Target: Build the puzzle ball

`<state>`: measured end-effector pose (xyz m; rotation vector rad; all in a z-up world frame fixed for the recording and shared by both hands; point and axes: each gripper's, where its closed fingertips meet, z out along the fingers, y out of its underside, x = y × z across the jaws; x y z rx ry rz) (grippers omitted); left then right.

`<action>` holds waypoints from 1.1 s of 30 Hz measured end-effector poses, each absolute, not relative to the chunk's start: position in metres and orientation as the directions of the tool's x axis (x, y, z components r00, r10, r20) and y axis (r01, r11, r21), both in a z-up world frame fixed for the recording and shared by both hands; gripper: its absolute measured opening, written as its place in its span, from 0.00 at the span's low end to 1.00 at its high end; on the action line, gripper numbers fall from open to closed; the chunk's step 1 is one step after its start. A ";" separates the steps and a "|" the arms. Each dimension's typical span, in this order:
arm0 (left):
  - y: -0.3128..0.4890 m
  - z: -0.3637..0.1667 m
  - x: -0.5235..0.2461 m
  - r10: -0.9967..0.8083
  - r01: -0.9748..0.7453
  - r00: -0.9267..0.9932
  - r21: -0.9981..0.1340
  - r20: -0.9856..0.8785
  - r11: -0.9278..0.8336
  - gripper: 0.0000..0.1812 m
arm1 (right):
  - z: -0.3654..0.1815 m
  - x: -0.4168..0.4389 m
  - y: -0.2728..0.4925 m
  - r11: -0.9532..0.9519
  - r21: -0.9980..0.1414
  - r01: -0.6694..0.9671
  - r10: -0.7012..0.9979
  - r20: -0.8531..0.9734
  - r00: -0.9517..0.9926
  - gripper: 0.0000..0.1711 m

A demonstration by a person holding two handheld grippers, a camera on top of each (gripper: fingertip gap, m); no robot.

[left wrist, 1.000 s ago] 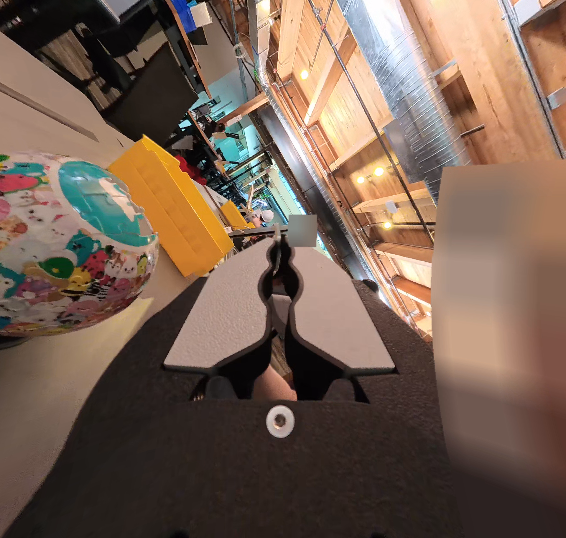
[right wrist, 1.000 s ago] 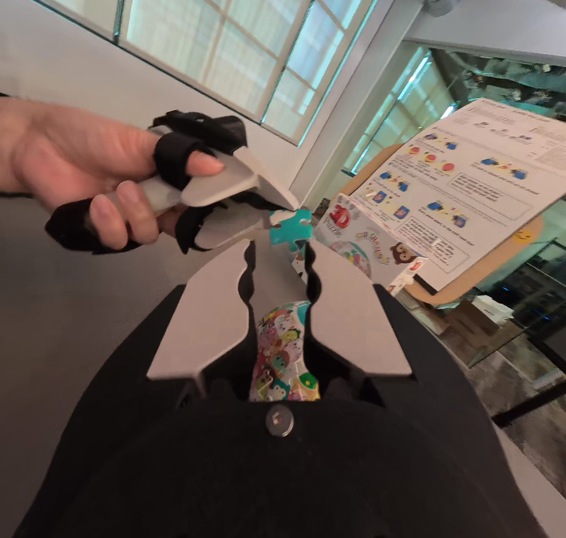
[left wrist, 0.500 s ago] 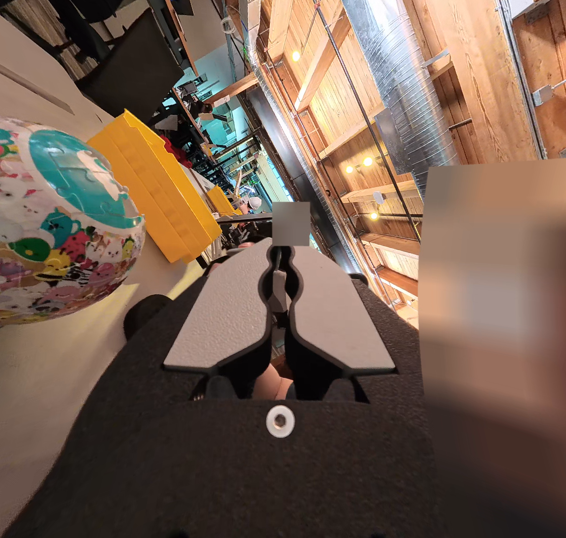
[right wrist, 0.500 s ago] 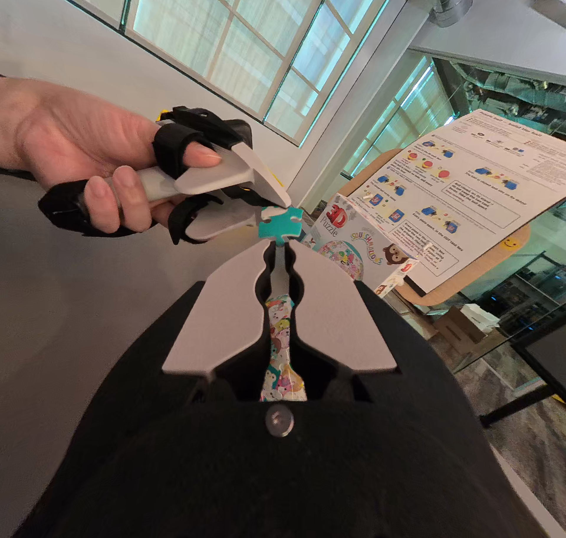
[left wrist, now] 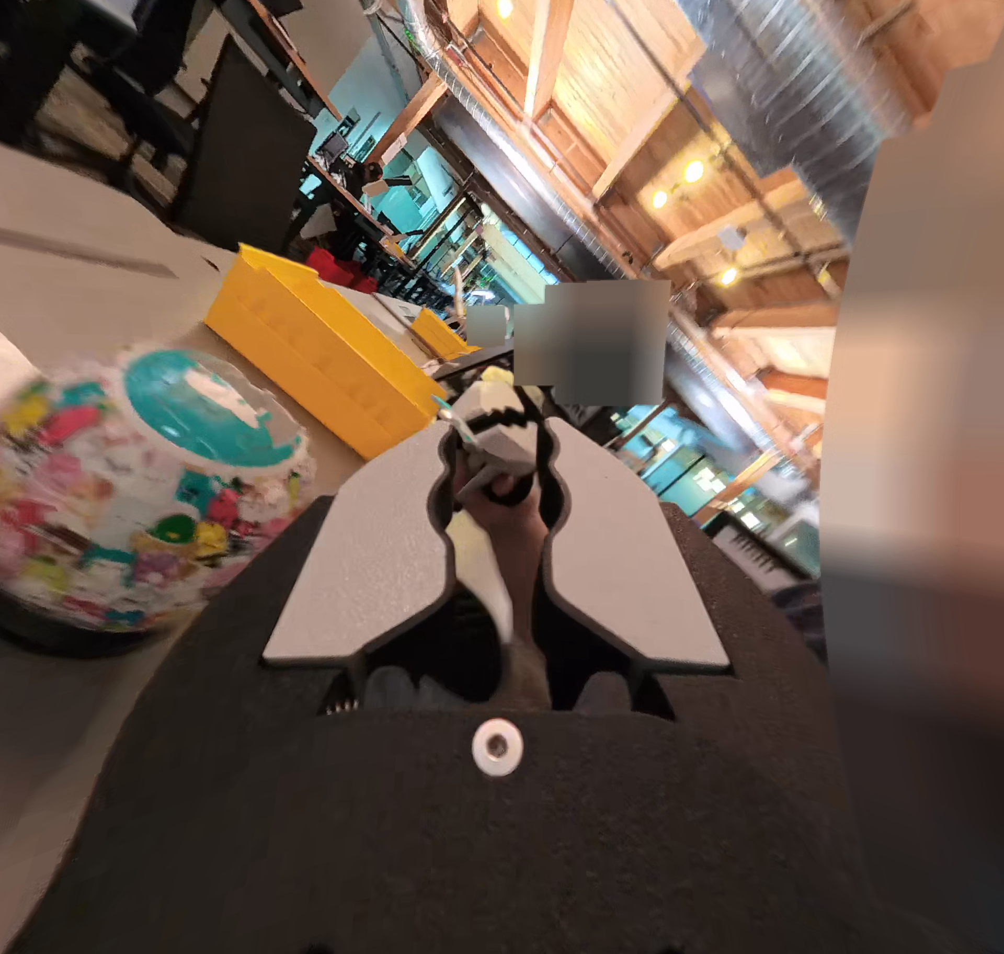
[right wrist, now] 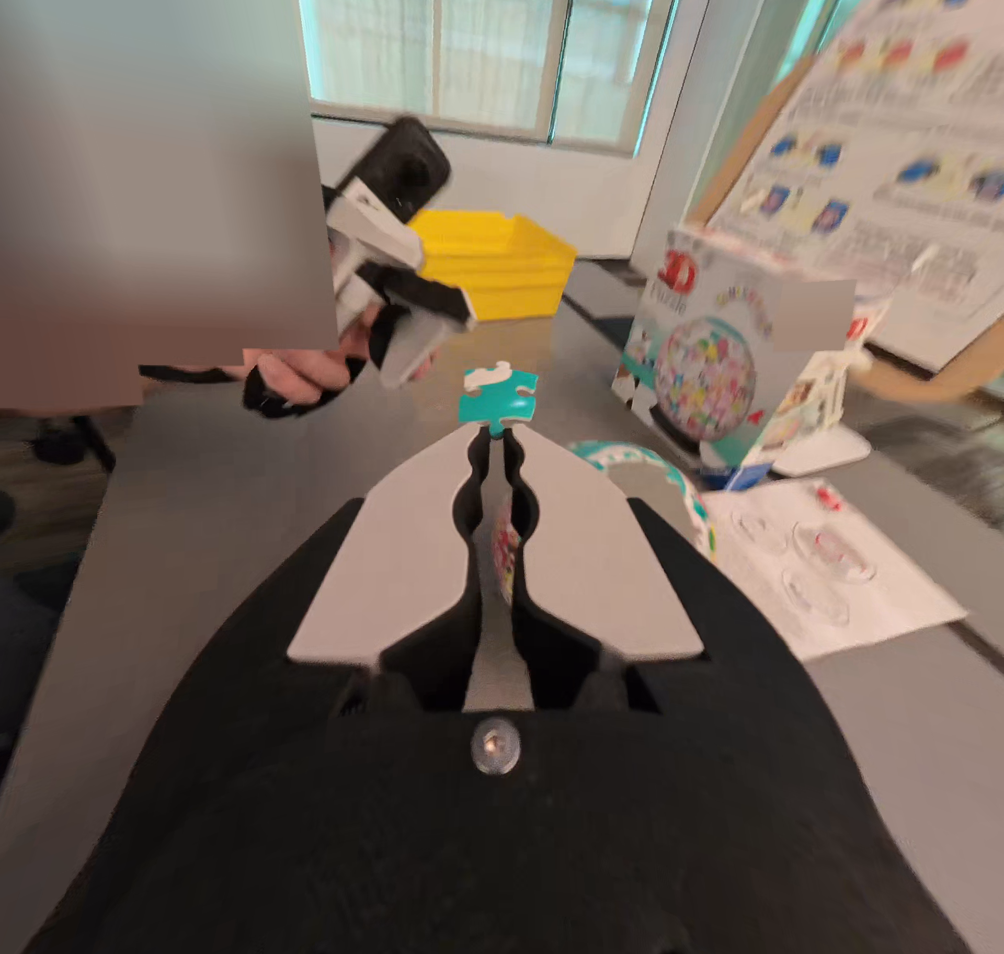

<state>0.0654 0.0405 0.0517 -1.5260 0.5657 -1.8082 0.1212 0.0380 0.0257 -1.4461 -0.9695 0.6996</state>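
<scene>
While both grippers hang above one grey table, the scene reads as follows.

Surface: a plain grey tabletop, bare at the left and crowded at the right.

Room: a large paned window stands behind the table in the right wrist view; the left wrist view tilts up to wooden ceiling beams, a silver duct and small lamps.

Left gripper: the left gripper has its fingers parted, with nothing between them; in the right wrist view it sits at upper left, held in a hand.

Right gripper: the right gripper is pinched narrow on the lower tab of a teal puzzle piece.

Piece: it stands up from the fingertips with its printed face toward the camera and a white patch on its top edge; its longer side runs left to right. It is in the air, apart from the left gripper.

Puzzle ball: the unfinished puzzle ball, bright cartoon print with a teal cap, sits on a dark stand at the left of the left wrist view; the right wrist view shows it below and right of the fingers, its top open.

Around: a yellow bin at the far edge, the puzzle box right of centre, an instruction sheet lying flat beside the ball, and a propped chart board at far right.
</scene>
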 end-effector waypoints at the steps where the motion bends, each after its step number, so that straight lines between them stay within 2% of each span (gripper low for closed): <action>1: 0.045 0.051 0.062 -0.795 0.204 -0.039 -0.774 0.606 -0.600 0.15 | 0.021 0.129 0.046 -0.011 -0.985 0.173 0.884 0.072 0.462 0.03; 4: 0.064 0.045 0.055 -0.923 0.103 0.053 -0.921 0.382 -0.375 0.15 | 0.015 0.149 0.068 -0.173 -0.973 0.153 0.911 -0.099 0.400 0.03; 6: 0.078 0.041 0.054 -0.964 0.018 0.083 -0.967 0.254 -0.253 0.15 | 0.014 0.159 0.087 -0.233 -0.961 0.146 0.900 -0.157 0.407 0.03; 9: 0.088 0.039 0.059 -0.989 -0.076 0.040 -0.987 0.139 -0.142 0.15 | 0.010 0.160 0.101 -0.219 -0.950 0.223 0.911 -0.117 0.396 0.03; 17: 0.094 0.038 0.079 -0.973 -0.143 -0.204 -0.980 -0.106 0.137 0.23 | -0.007 0.143 0.122 -0.205 -0.892 0.403 0.933 -0.053 0.356 0.03; 27: 0.107 0.017 0.094 -0.919 -0.162 -0.341 -0.951 -0.197 0.264 0.24 | -0.007 0.139 0.125 -0.252 -0.865 0.433 0.949 -0.134 0.285 0.03; 33: 0.106 0.007 0.098 -0.903 -0.176 -0.394 -0.950 -0.174 0.259 0.24 | -0.017 0.144 0.126 -0.306 -0.848 0.433 0.934 -0.179 0.309 0.03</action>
